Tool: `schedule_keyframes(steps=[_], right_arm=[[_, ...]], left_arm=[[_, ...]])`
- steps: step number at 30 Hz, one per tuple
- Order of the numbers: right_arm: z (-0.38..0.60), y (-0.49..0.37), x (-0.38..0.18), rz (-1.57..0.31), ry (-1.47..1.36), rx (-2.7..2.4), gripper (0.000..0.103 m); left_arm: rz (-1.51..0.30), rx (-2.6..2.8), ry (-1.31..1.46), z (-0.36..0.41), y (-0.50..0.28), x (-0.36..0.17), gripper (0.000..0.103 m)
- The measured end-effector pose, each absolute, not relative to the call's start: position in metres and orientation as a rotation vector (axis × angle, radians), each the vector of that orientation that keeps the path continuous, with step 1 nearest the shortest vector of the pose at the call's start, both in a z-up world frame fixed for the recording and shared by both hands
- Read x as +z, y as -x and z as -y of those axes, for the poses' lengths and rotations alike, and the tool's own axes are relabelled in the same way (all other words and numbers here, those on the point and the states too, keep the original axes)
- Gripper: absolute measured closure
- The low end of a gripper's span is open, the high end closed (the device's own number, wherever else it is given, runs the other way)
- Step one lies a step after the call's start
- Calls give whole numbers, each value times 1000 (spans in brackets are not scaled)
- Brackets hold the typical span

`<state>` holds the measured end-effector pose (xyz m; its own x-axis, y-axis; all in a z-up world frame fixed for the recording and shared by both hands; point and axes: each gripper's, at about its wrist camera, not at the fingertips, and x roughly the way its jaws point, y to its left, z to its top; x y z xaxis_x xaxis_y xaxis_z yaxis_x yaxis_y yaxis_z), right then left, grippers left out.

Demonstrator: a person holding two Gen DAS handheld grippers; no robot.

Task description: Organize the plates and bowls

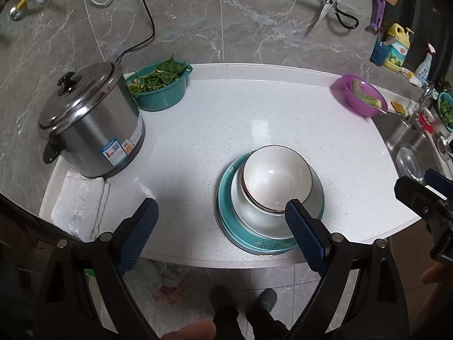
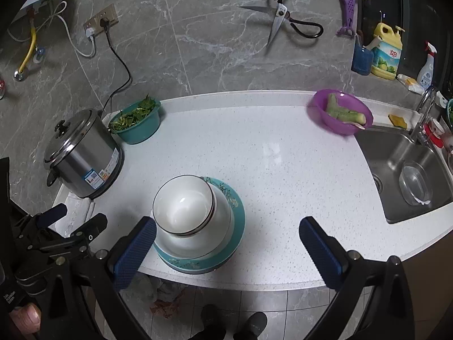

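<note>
A stack of dishes stands near the front edge of the white counter (image 1: 254, 107): teal plates (image 1: 226, 192) at the bottom, a white bowl (image 1: 249, 215) on them, and a dark-rimmed white bowl (image 1: 271, 175) nested on top. In the right wrist view the same teal plates (image 2: 239, 215) and top bowl (image 2: 181, 206) sit left of centre. My left gripper (image 1: 223, 212) hangs open above the counter's front edge, its right pad in front of the stack. My right gripper (image 2: 226, 233) is open too, with nothing between its pads, and the stack lies near its left pad.
A steel pot (image 1: 87, 124) with a lid stands at the left on a white cloth (image 1: 79, 201). Behind it is a teal basin of greens (image 1: 161, 85). A purple bowl (image 1: 359, 96) sits at the back right beside the steel sink (image 2: 405, 170). Scissors (image 2: 280, 19) hang on the wall.
</note>
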<state>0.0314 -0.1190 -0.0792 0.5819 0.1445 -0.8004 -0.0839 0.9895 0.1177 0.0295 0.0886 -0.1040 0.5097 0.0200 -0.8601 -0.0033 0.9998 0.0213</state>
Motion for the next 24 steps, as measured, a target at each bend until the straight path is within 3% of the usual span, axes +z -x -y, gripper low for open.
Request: schedule_keyframes(steps=[6,10,24], right_arm=[[113,-26,-77,-940,-62,129,0],[112,-26,-78,-952,-62,119,0],[116,-27,-80,-955,-61,88,0]], left_arm=[[-1022,20,-10,-90,-21,-99,11],[-1026,30,-16,-90,-19,-97,6],[-1035,24,-10,-92,-25,-94,6]])
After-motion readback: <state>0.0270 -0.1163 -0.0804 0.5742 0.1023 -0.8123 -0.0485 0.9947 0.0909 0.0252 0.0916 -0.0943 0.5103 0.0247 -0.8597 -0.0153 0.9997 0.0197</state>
